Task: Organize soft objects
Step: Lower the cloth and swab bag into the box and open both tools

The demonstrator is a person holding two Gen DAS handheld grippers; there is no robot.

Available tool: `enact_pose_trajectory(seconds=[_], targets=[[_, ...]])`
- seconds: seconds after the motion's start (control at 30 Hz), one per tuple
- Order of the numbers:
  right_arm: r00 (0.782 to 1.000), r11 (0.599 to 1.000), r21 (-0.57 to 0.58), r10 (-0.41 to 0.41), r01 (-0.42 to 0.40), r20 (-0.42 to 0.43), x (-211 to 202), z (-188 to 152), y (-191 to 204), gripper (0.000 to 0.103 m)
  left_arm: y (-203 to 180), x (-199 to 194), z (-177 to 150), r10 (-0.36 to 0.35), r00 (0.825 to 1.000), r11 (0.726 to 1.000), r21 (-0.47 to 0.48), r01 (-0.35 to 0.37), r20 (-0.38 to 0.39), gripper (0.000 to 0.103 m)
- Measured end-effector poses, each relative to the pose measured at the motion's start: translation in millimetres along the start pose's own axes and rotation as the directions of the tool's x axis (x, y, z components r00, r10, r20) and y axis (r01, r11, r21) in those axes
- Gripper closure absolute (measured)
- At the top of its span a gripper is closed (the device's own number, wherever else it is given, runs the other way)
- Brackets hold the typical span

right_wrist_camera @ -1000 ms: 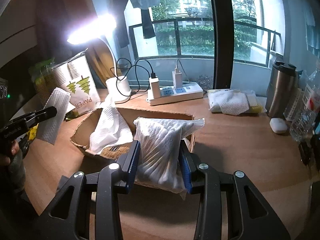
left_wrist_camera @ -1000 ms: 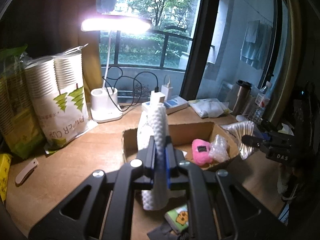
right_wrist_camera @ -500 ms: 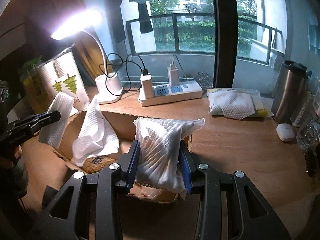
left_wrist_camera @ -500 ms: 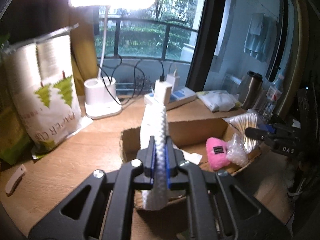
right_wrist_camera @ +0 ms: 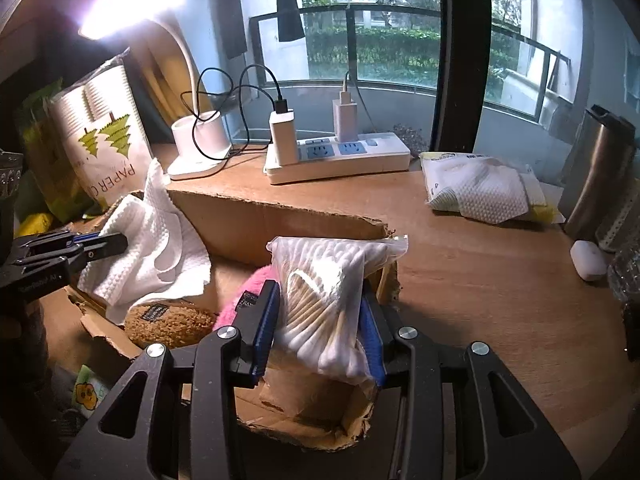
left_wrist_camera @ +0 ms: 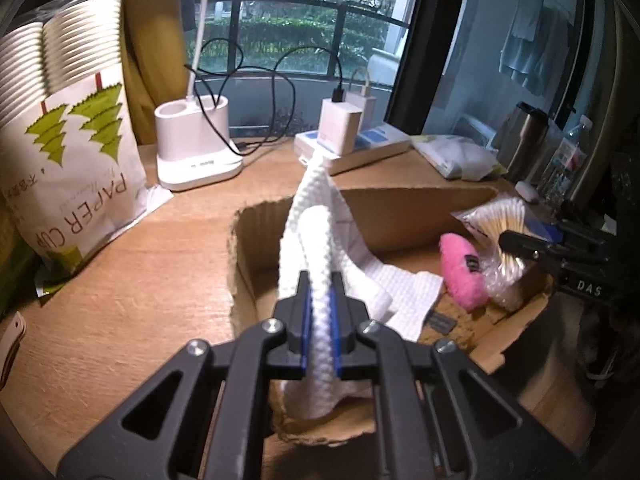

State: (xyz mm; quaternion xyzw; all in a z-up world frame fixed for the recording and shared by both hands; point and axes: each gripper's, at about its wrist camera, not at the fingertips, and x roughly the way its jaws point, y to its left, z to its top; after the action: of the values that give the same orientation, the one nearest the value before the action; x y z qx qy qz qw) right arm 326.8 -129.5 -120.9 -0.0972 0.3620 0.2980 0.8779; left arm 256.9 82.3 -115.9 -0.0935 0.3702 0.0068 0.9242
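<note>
The left gripper is clamped on a folded white textured cloth, its blue pads pressed tight against a narrow fold, and it holds the cloth over the left end of a torn cardboard box that stands on the wooden counter. The cloth's lower part drapes down into the box, and one flap spreads across the box floor toward a pink plush toy lying at the right side. From the right wrist view the same cloth hangs from the left gripper above a brown fuzzy item with a dark label, which lies on the box floor beside the pink plush toy. The right gripper is closed on a clear plastic bag of cotton swabs, its pads squeezing the bag from both sides, and it holds the bag over the right end of the cardboard box, just in front of the box's near wall. Behind the box, a white power strip with two chargers plugged in sits near the window, a white lamp base stands to its left, and a pack of paper cups leans at the far left. A packet of white wipes lies on the counter to the right, near a steel tumbler and a small white case.
</note>
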Motion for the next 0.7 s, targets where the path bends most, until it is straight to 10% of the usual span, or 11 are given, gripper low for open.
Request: enact_pose_trajectory(seconds=[0.27, 0.43, 0.7], targets=[[1.0, 1.0, 0.007, -0.009, 0.009, -0.002, -4, -4, 4, 0.056, -4, -1, 3, 0.013, 0.999, 1.0, 0.017, -0.012, -0.031, 0.085], [1.0, 1.0, -0.002, -0.015, 0.015, 0.005, -16, -9, 11, 0.037, -2, -19, 2, 0.028, 1.0, 0.999, 0.017, -0.028, 0.006, 0.048], [0.998, 0.998, 0.02, -0.063, 0.062, 0.019, -40, -20, 24, 0.033, 1, -59, -11, 0.007, 0.998, 1.0, 0.016, -0.008, 0.061, 0.025]])
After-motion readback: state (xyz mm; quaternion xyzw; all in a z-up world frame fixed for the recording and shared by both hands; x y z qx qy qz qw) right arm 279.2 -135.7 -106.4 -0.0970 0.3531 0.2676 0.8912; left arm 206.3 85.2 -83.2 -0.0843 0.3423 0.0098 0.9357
